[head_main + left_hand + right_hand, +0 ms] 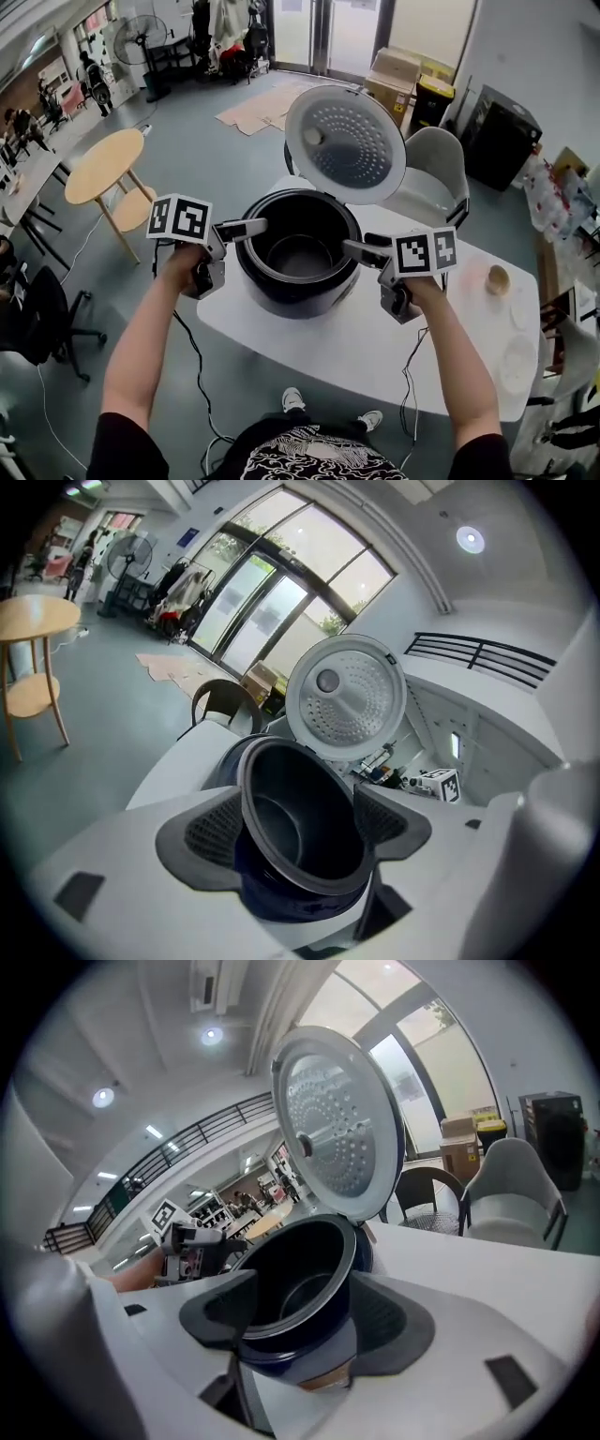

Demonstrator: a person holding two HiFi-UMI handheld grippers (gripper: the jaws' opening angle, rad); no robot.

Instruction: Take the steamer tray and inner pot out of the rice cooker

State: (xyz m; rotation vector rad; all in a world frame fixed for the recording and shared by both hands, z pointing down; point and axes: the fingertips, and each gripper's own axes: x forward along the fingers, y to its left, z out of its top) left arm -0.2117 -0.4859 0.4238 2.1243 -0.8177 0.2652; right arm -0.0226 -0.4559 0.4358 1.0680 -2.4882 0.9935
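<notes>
At rice cooker (281,292): left tongs (247,228), right tongs (354,249) spread, empty.

The rice cooker (281,292) body is glossy dark plastic. Its inner pot (302,255) has a matt dark coating. The lid plate (347,141) is pale perforated metal with a satin sheen. The table (375,349) is smooth white. The left gripper (300,829) has a matt white plastic shell, and its 2 pads (217,834) are dark and finely ribbed. The round table (103,164) looks like pale wood.

place: open workshop-office hall | evidence: glass doors (328,33); cardboard boxes (396,71); standing fan (139,37); round table (105,161); office chair (42,314)
</notes>
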